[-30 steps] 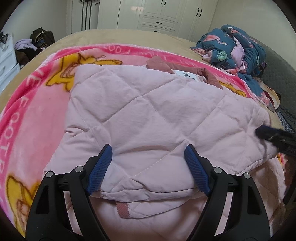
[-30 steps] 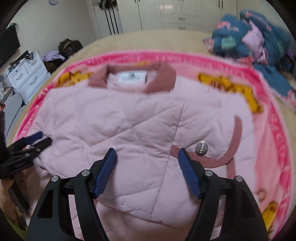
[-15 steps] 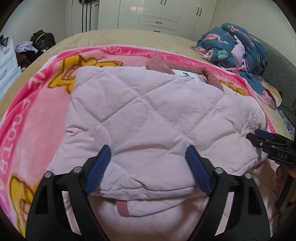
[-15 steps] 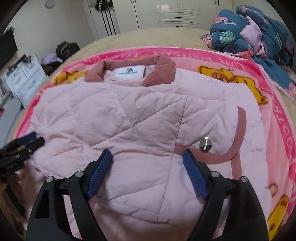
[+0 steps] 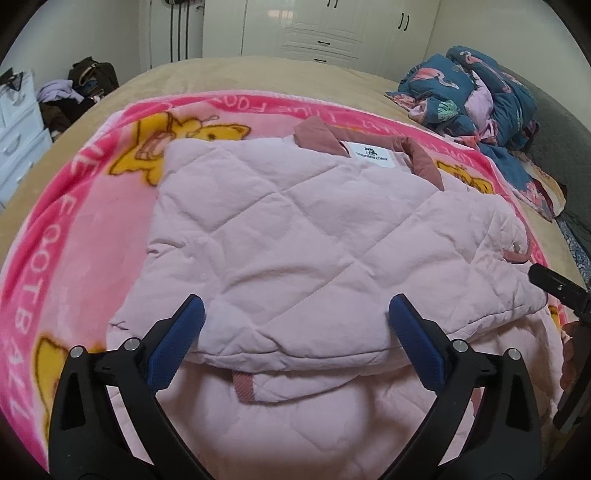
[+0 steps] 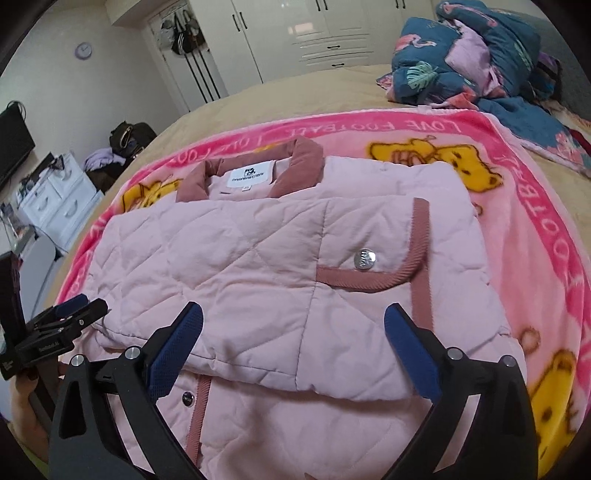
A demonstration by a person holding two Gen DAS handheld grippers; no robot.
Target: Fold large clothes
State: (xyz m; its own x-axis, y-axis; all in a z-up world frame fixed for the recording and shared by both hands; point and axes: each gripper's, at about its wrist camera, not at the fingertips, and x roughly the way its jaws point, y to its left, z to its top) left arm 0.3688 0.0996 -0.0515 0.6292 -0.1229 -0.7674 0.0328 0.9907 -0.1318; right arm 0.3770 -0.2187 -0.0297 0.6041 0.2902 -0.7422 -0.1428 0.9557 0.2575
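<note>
A pale pink quilted jacket (image 5: 295,243) with a dusty-rose collar (image 5: 317,136) and white label lies on a pink cartoon blanket (image 5: 59,221), its sides folded in over the middle. It also shows in the right wrist view (image 6: 258,266), with a silver snap button (image 6: 365,259) on a rose-trimmed pocket. My left gripper (image 5: 295,321) is open and empty above the jacket's near folded edge. My right gripper (image 6: 291,325) is open and empty above the same edge, further right. Each gripper shows at the edge of the other's view: the left (image 6: 66,317), the right (image 5: 554,288).
The blanket (image 6: 535,206) lies on a tan bed (image 5: 258,74). A heap of blue flamingo bedding (image 5: 469,92) sits at the far right corner. White wardrobes (image 5: 332,26) stand behind, with white drawers (image 6: 59,199) and bags on the floor at left.
Both grippers have pulled back and risen slightly from the jacket, staying open. The jacket lies still in its folded shape.
</note>
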